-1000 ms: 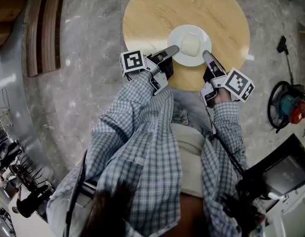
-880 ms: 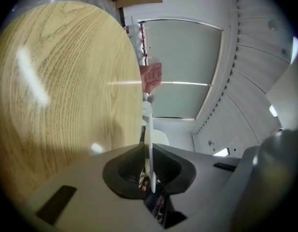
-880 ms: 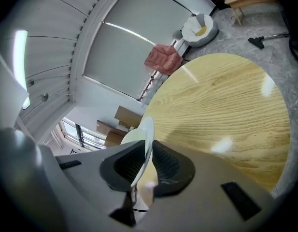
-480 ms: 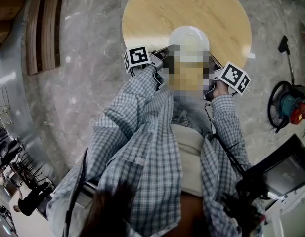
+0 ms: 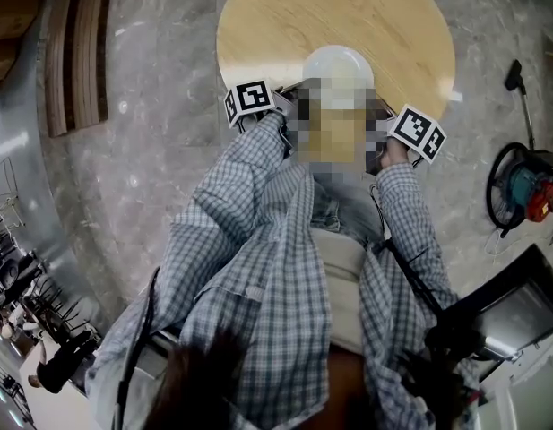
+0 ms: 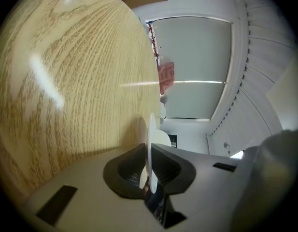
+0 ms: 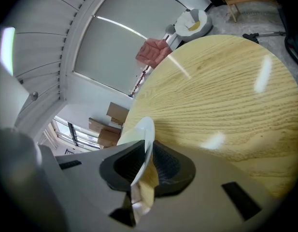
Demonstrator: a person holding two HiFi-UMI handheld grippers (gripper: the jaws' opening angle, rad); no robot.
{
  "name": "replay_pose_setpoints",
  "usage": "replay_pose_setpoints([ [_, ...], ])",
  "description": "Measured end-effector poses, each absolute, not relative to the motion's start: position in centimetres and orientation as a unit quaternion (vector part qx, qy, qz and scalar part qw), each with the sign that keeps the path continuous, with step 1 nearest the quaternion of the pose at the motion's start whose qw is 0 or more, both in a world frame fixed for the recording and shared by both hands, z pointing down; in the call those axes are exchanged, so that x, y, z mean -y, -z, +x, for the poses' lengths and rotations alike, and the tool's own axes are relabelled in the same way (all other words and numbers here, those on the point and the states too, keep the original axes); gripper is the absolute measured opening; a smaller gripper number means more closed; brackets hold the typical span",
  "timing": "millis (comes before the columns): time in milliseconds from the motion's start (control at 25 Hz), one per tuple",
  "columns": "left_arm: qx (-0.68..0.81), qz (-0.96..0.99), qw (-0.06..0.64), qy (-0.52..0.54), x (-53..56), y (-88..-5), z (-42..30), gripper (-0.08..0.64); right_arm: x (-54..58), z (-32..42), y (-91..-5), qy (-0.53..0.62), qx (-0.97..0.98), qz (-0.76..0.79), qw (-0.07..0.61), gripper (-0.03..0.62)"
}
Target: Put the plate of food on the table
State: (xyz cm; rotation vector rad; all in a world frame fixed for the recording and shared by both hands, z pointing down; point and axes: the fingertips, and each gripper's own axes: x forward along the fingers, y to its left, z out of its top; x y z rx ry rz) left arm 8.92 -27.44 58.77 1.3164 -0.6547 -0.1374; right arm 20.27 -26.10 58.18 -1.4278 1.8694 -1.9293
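Note:
A white plate [image 5: 335, 62] hangs over the near part of a round wooden table [image 5: 267, 12] in the head view; a mosaic patch covers its near half and the food. My left gripper [image 5: 289, 90] holds its left rim and my right gripper [image 5: 384, 113] its right rim. In the left gripper view the rim of the plate [image 6: 151, 134] stands edge-on, pinched between the dark pads of the left gripper [image 6: 149, 167]. The right gripper view shows the same: plate rim [image 7: 147, 132] clamped in the right gripper [image 7: 146, 167], with the tabletop [image 7: 221, 105] close beyond.
The table stands on a grey marble floor [image 5: 159, 150]. A teal and red machine with a hose [image 5: 522, 195] and a black floor tool [image 5: 514, 81] lie to the right. Wooden slats [image 5: 79, 43] lie at the far left. The person's checked sleeves fill the middle.
Both grippers have sunk with the plate between them, and the tabletop fills more of both gripper views. In the head view the plate sits slightly farther over the table.

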Motion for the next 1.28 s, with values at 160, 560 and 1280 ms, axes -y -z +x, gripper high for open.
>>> replay_pose_setpoints([
  [160, 0.308, 0.602, 0.735, 0.053, 27.4, -59.0, 8.8, 0.032, 26.0, 20.1, -58.7, 0.631, -0.619, -0.466, 0.039, 0.054],
  [560, 0.327, 0.601, 0.729, 0.019, 27.2, -60.1, 8.5, 0.029, 25.8, 19.6, -60.0, 0.593, -0.653, -0.468, -0.055, 0.067],
  [1280, 0.330, 0.609, 0.721, 0.003, 27.5, -60.0, 8.6, 0.029, 22.6, 18.8, -56.7, 0.274, -0.791, -0.451, -0.308, 0.103],
])
